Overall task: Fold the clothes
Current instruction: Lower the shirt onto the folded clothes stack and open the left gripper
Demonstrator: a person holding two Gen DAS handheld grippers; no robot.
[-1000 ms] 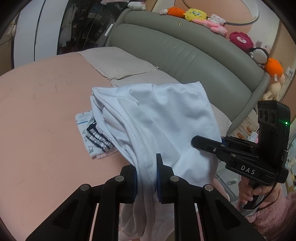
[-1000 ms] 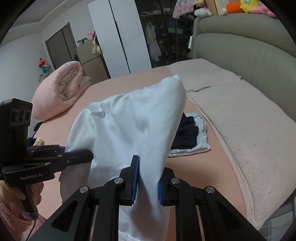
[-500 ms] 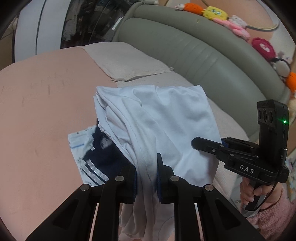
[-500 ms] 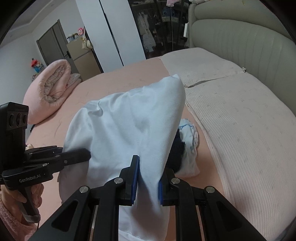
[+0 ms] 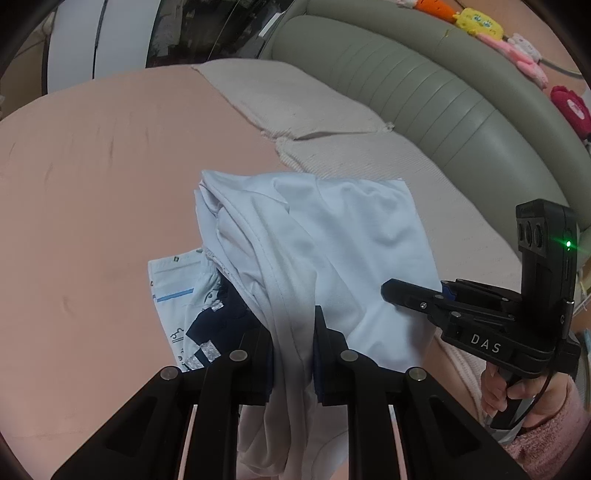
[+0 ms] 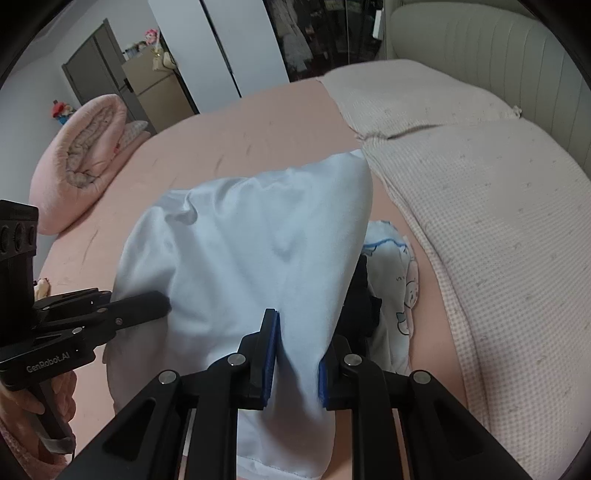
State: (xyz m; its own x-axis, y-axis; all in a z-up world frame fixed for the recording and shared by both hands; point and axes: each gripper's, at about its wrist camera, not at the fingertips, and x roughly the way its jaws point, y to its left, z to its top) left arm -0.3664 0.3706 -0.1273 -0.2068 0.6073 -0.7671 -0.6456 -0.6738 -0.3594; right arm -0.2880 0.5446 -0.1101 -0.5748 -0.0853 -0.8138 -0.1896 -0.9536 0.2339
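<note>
A folded white shirt [image 5: 332, 251] hangs between both grippers above the pink bed [image 5: 81, 177]. My left gripper [image 5: 293, 350] is shut on one bunched edge of it. My right gripper [image 6: 297, 354] is shut on the other edge of the white shirt [image 6: 251, 251]. Under the shirt lies a stack of folded clothes: a dark navy piece [image 5: 218, 328] on a pale blue printed garment [image 5: 173, 280], also in the right wrist view [image 6: 395, 280]. The shirt hides most of the stack. The right gripper also shows in the left wrist view [image 5: 410, 299], and the left gripper in the right wrist view [image 6: 144, 302].
Two beige pillows [image 5: 295, 103] [image 6: 480, 229] lie against the padded grey headboard [image 5: 424, 92], with plush toys [image 5: 476, 22] on top. A rolled pink duvet [image 6: 85, 158] lies at the far left of the bed. Wardrobe doors [image 6: 221, 48] stand behind.
Both grippers have moved forward and down with the shirt, so it now hangs lower over the folded stack and covers more of it. Both grips are unchanged.
</note>
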